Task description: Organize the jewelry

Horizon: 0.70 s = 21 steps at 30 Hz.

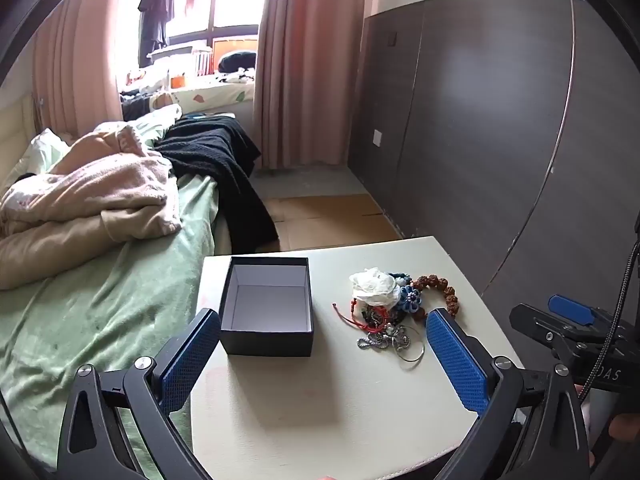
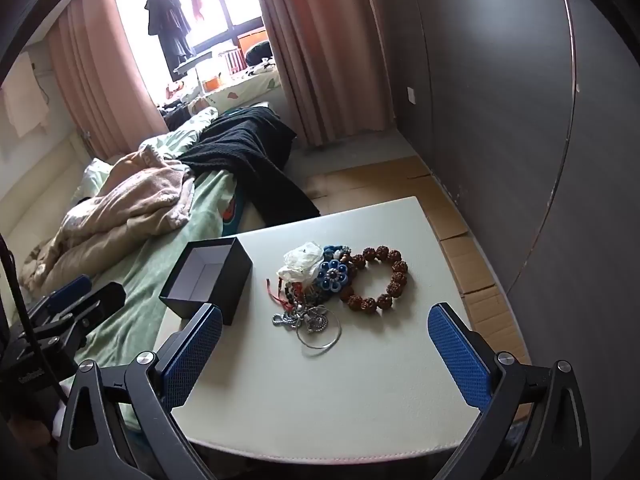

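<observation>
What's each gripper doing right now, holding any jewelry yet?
Left gripper: open, holding nothing, above the table in front of the black box.
Right gripper: open, holding nothing, short of the jewelry pile.

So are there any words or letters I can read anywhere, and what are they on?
"DAS": white letters on the black body of the right gripper, cut off at the start, so only part of a word.
A small white word on the black body of the left gripper: too blurred to read.
The black box and the jewelry pile: no writing visible.
</observation>
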### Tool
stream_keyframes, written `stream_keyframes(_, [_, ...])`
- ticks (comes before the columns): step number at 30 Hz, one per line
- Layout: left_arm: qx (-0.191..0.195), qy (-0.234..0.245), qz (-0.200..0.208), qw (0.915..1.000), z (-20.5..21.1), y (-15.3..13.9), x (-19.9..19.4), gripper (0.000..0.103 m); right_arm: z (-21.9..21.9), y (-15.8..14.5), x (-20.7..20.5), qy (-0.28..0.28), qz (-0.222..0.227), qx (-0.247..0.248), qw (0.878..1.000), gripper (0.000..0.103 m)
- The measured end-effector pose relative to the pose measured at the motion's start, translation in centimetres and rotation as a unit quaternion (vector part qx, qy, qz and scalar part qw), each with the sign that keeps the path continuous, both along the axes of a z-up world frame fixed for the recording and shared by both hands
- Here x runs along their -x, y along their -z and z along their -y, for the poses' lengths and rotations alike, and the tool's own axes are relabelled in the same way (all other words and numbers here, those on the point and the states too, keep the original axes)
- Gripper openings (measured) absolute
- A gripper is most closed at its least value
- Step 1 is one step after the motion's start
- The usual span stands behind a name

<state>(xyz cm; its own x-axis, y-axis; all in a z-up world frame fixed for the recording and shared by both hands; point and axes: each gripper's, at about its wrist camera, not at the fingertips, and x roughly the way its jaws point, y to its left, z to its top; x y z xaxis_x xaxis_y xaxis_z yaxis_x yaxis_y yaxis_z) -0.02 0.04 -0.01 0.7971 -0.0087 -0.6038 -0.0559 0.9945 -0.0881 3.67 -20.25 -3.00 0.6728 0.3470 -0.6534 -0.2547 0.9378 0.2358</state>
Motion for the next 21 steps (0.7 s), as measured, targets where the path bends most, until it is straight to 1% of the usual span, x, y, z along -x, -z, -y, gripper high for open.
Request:
stream_keyframes(11, [0.008,0.011,-0.002,0.9999,0.40,0.04,0.14,0.102,0.01,-0.06,0.17,0.001,0.006,0.002,1.000,0.103])
stream_keyframes(13, [0.010,0.012,-0.003,0.9999,0.47,-0.32,-0.04,0.102,0.34,-0.23,-0.41,0.002,0.004,0.001,1.000,0.103])
stream_keyframes(21, [0.012,0.012,-0.002,0.9998,0.43,-0.17,0.02,0.102,0.01,-0.19,0.19,0.001,0.009,0.005,1.000,0.103])
